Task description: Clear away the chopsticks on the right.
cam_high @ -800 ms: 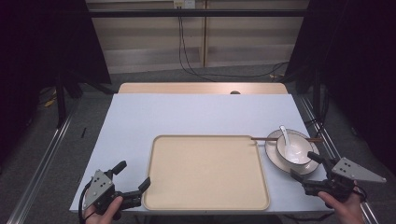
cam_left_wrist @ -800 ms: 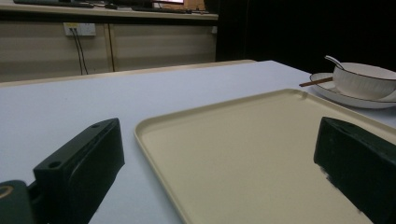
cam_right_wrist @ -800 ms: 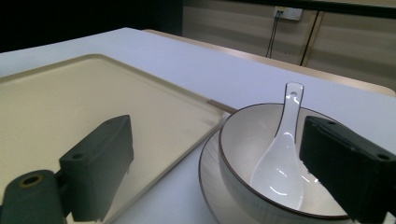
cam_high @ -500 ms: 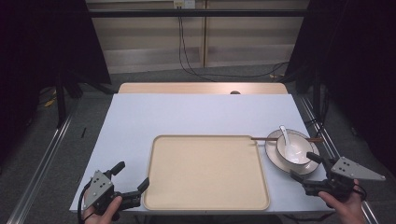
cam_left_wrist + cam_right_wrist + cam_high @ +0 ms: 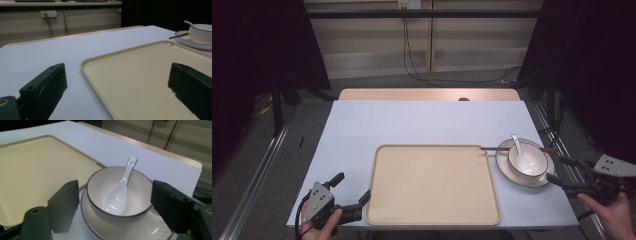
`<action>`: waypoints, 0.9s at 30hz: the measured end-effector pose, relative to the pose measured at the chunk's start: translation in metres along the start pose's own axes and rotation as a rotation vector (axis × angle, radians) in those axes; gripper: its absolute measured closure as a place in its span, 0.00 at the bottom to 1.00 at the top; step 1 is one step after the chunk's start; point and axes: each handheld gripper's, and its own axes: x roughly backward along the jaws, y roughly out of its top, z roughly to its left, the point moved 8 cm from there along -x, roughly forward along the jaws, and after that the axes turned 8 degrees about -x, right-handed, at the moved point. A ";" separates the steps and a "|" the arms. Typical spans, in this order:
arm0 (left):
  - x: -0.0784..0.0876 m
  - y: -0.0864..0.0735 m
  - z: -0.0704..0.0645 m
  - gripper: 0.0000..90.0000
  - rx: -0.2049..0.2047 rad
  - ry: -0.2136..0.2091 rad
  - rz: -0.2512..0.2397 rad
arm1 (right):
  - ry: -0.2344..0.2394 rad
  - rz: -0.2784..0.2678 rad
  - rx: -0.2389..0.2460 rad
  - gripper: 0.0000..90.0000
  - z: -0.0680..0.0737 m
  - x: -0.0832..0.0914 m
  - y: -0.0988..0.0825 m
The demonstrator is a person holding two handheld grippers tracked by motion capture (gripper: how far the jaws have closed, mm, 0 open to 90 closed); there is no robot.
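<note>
A beige tray (image 5: 432, 185) lies at the table's front middle. Right of it a white bowl (image 5: 528, 161) with a white spoon (image 5: 518, 147) in it stands on a plate (image 5: 512, 175), and brown chopsticks (image 5: 492, 148) lie at the plate's far side. My left gripper (image 5: 353, 186) is open at the tray's front left corner, with the tray's (image 5: 140, 70) corner between its jaws, untouched. My right gripper (image 5: 556, 169) is open just right of the plate. In the right gripper view (image 5: 115, 187) the bowl (image 5: 100, 182) and spoon (image 5: 120, 192) sit just ahead of the jaws.
A white sheet (image 5: 427, 125) covers the table, with a bare wooden strip (image 5: 427, 94) along its far edge. The front edge runs just below the tray. Dark stands and cables (image 5: 412, 55) are on the floor beyond the table.
</note>
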 end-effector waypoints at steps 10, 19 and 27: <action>-0.001 -0.001 0.000 0.02 -0.007 -0.002 0.007 | 0.031 0.126 0.041 0.55 -0.059 -0.008 0.017; -0.002 -0.001 -0.001 0.02 -0.012 -0.004 0.009 | 0.037 0.367 0.101 0.75 -0.101 -0.046 0.014; -0.003 -0.003 -0.001 0.02 -0.007 -0.006 0.019 | 0.092 0.533 0.131 0.87 -0.116 -0.084 0.004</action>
